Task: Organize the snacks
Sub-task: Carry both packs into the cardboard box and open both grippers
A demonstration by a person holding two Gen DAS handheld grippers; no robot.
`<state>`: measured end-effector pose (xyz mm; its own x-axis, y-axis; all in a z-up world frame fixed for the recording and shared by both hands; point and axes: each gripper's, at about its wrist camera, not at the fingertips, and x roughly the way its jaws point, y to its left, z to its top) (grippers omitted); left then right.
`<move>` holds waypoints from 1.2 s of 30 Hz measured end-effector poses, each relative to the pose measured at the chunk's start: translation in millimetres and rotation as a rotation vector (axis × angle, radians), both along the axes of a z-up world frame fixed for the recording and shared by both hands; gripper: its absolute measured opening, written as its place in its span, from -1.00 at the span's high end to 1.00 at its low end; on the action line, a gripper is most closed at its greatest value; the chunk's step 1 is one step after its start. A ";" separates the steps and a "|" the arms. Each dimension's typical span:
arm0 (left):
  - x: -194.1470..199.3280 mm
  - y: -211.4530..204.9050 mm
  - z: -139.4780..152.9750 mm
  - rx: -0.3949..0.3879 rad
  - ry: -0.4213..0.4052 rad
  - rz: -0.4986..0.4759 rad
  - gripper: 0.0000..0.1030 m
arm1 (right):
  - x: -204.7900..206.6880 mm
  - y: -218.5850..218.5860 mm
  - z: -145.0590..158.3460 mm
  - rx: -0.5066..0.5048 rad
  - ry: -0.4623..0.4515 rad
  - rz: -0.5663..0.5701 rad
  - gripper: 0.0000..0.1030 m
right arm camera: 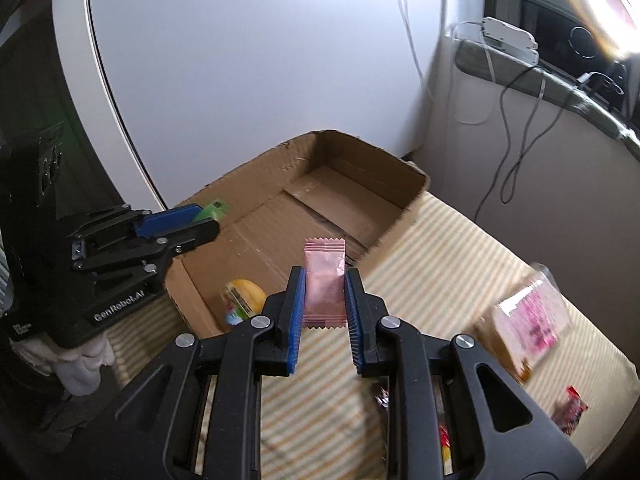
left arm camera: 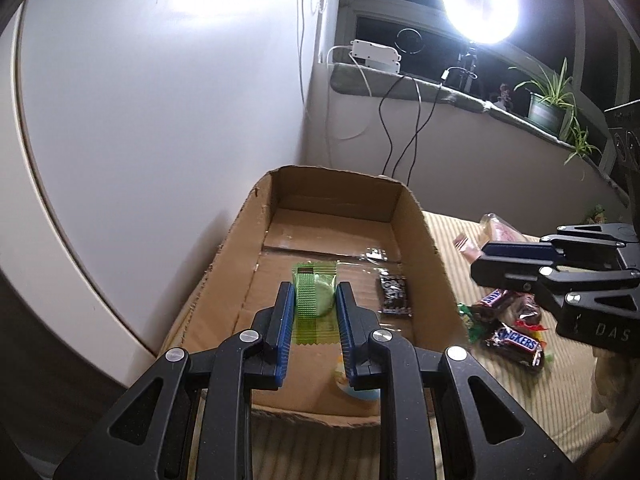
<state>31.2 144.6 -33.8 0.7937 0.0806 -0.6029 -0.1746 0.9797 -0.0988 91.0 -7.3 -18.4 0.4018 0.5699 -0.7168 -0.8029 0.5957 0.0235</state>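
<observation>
My left gripper [left arm camera: 313, 294] is shut on a green snack packet [left arm camera: 314, 300] and hangs over the near half of the open cardboard box [left arm camera: 434, 248]. A dark packet [left arm camera: 395, 294] lies on the box floor, and a yellow and blue snack [left arm camera: 344, 376] sits in the near corner. My right gripper [right arm camera: 323, 280] is shut on a pink snack packet [right arm camera: 323, 276], above the striped cloth by the box's [right arm camera: 400, 220] right wall. In the right wrist view the left gripper [right arm camera: 200, 222] with its green packet [right arm camera: 214, 210] is over the box's left side. The yellow snack [right arm camera: 242, 298] shows there too.
Chocolate bars [left arm camera: 514, 346] and other wrapped sweets lie on the striped cloth [left arm camera: 452, 228] right of the box. A clear bag with pink print [right arm camera: 528, 320] and small red sweets [right arm camera: 570, 408] lie at the right. A white wall, cables, a windowsill with a plant [left arm camera: 548, 100] and a bright lamp stand behind.
</observation>
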 end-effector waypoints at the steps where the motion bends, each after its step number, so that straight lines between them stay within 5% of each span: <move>1: 1.1 2.2 -0.4 -0.003 0.001 0.003 0.62 | 0.5 3.9 -1.2 -0.003 0.003 0.006 0.60; 20: 7.0 13.4 -4.4 0.000 0.014 0.029 0.50 | 4.8 39.1 -25.2 -0.026 0.055 0.058 0.58; 22: 6.7 13.0 -3.9 0.003 0.013 0.028 0.27 | 5.5 36.8 -24.1 -0.025 0.056 0.058 0.47; 24: 5.3 12.4 -2.3 0.006 0.005 0.031 0.27 | 5.4 33.8 -21.5 -0.018 0.046 0.047 0.16; 29: 0.2 12.4 1.3 0.000 -0.006 0.036 0.27 | 5.3 22.5 -14.4 0.004 0.046 0.021 0.08; 36: -9.3 1.7 11.6 -0.010 -0.036 0.019 0.27 | 1.6 -17.4 -3.3 0.030 0.015 -0.049 -0.31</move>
